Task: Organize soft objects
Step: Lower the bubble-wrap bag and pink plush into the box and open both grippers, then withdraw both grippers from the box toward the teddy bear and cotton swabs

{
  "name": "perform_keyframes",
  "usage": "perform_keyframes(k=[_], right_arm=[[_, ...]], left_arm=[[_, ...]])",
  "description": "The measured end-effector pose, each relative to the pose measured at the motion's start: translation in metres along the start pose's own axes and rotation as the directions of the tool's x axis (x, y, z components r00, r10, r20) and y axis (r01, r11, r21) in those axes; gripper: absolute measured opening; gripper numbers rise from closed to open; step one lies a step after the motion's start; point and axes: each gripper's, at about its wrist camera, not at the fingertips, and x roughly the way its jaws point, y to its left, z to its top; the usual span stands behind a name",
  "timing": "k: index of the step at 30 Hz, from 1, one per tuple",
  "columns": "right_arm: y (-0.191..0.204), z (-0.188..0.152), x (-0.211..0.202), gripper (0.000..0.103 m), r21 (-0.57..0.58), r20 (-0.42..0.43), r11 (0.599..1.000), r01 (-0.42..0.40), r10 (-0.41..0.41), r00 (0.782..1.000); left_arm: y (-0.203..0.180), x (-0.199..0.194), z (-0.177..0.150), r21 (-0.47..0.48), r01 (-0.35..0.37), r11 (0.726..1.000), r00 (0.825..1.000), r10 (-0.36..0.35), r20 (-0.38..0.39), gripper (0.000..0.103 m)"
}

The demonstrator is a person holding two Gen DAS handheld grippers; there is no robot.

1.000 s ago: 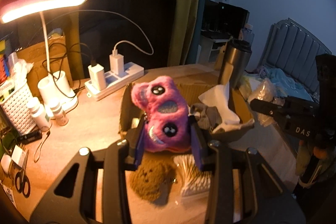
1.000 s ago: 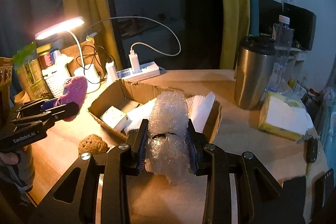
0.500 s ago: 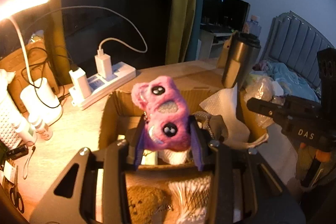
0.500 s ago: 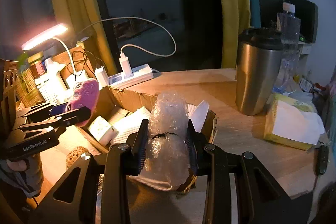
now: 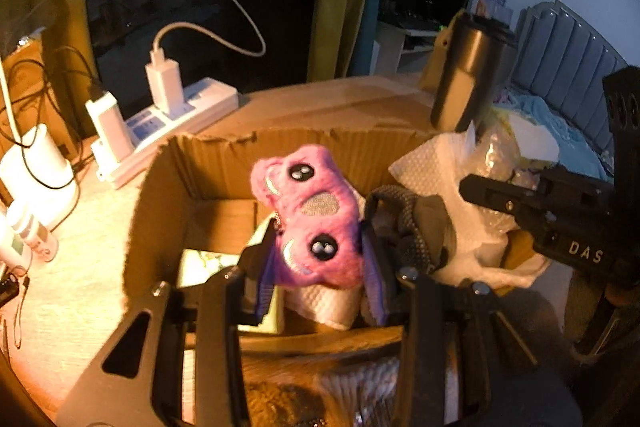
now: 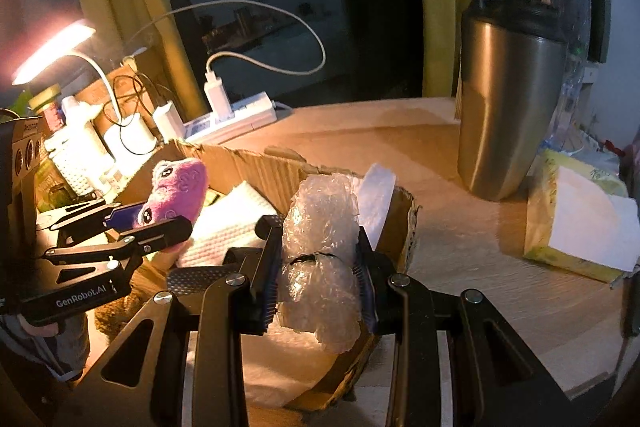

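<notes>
My left gripper [image 5: 318, 275] is shut on a pink plush toy [image 5: 310, 223] with black eyes and holds it over the open cardboard box [image 5: 224, 163]. The toy also shows in the right wrist view [image 6: 176, 187], above the box's left part. My right gripper [image 6: 318, 267] is shut on a wad of clear bubble wrap [image 6: 320, 227] and holds it over the box's near right corner [image 6: 400, 223]. Inside the box lie white foam sheets [image 5: 432, 163], a dark knitted cloth [image 5: 412, 223] and a small pale packet [image 5: 200, 263].
A steel tumbler [image 6: 508, 99] and a tissue pack [image 6: 580, 223] stand right of the box. A power strip with chargers [image 5: 168, 115], a lamp base [image 5: 36, 167] and small bottles are at the left. A brown sponge [image 5: 280, 403] and cotton swabs [image 5: 360, 391] lie below the left gripper.
Both grippers have moved forward over the box with their loads. The plush toy now hangs above the box interior, and the bubble wrap sits lower at the box's corner.
</notes>
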Motion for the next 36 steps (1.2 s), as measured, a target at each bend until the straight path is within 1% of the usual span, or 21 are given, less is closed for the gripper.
perform_keyframes(k=[5,13,14,15,16,17,18,19,21,22,29,36], right_arm=[[0.002,0.001,0.005,0.035,-0.009,-0.006,1.000,-0.002,0.002,1.000],[0.007,0.002,0.008,0.038,-0.015,-0.022,1.000,0.013,-0.013,1.000],[0.008,0.003,0.008,0.039,-0.015,-0.024,1.000,0.014,-0.014,1.000],[0.010,0.003,0.010,0.044,-0.014,-0.027,1.000,0.014,-0.015,1.000],[0.011,0.004,0.010,0.046,-0.014,-0.031,1.000,0.019,-0.020,0.999],[0.012,0.004,0.010,0.047,-0.016,-0.033,1.000,0.025,-0.025,0.999],[0.013,0.004,0.010,0.049,-0.016,-0.035,0.999,0.030,-0.031,0.999],[0.014,0.005,0.009,0.050,-0.014,-0.038,0.999,0.032,-0.033,0.999],[0.015,0.005,0.007,0.056,-0.009,-0.038,0.999,0.037,-0.037,0.999],[0.016,0.006,0.006,0.057,-0.005,-0.038,0.999,0.042,-0.042,0.998],[0.021,0.005,-0.012,0.057,0.002,-0.021,0.998,0.056,-0.056,0.998],[0.032,0.003,-0.030,0.057,-0.010,0.001,0.998,0.067,-0.067,0.998]], left_arm=[[-0.003,0.015,-0.004,0.011,0.003,1.000,0.999,-0.003,-0.039,0.039],[-0.002,0.018,-0.005,0.014,0.000,1.000,0.998,0.001,-0.065,0.042],[-0.002,0.017,-0.005,0.013,-0.004,1.000,0.998,0.005,-0.067,0.045],[-0.002,0.016,-0.005,0.010,-0.008,1.000,0.998,0.009,-0.065,0.049],[-0.001,0.014,-0.004,0.007,-0.011,1.000,0.998,0.012,-0.061,0.056],[0.000,0.010,-0.003,0.001,-0.014,1.000,0.999,0.014,-0.048,0.060],[0.000,0.006,-0.003,-0.003,-0.017,1.000,0.999,0.017,-0.039,0.067],[0.001,0.003,-0.002,-0.007,-0.017,1.000,0.999,0.017,-0.033,0.071],[0.003,-0.004,0.000,-0.011,-0.020,1.000,1.000,0.020,-0.018,0.071],[0.003,-0.008,0.000,-0.007,-0.025,1.000,1.000,0.025,-0.012,0.072],[0.006,-0.034,-0.001,-0.006,-0.032,0.999,0.999,0.032,0.025,0.072],[0.009,-0.057,-0.009,-0.012,-0.035,0.999,0.998,0.035,0.052,0.072]])
